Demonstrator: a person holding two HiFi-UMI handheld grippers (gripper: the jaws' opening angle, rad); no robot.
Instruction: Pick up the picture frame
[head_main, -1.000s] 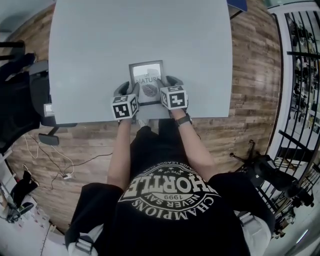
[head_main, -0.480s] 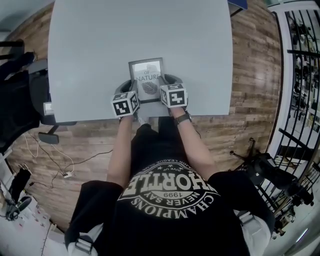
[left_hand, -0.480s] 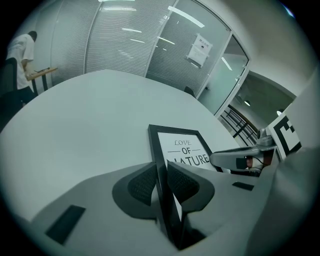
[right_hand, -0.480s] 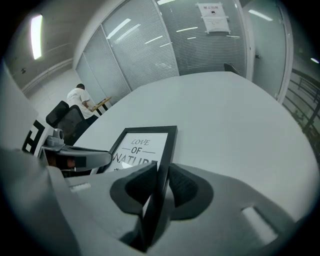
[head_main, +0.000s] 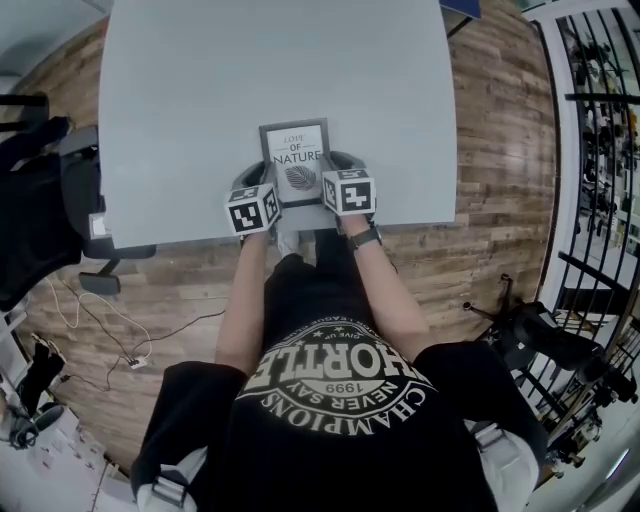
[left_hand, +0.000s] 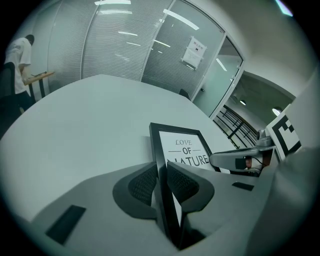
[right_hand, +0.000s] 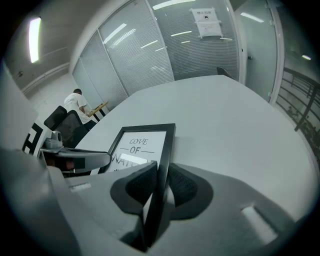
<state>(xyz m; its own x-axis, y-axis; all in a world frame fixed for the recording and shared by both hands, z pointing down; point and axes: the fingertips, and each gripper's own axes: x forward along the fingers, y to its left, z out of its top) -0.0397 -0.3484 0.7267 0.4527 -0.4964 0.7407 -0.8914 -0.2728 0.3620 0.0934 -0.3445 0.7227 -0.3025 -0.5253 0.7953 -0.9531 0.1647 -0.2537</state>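
Note:
A black picture frame (head_main: 295, 158) with a white "LOVE OF NATURE" print lies near the front edge of the grey table (head_main: 200, 90). My left gripper (head_main: 263, 180) grips its left side rail; in the left gripper view the jaws are closing, with both pads pressing on the frame (left_hand: 180, 144) at the left gripper (left_hand: 161, 174). My right gripper (head_main: 334, 174) holds the right side rail. In the right gripper view its pads clamp the frame (right_hand: 141, 144) at the right gripper (right_hand: 161, 174). The frame's near end is hidden behind the marker cubes.
The table's front edge runs just under both grippers. A black chair (head_main: 45, 200) stands at the left, and cables (head_main: 120, 340) lie on the wood floor. Black railings (head_main: 600, 150) line the right side. A person (left_hand: 19, 57) stands far off beyond the table.
Both grippers' jaws have closed from wide open onto the frame's two side rails. Hands and frame have barely shifted.

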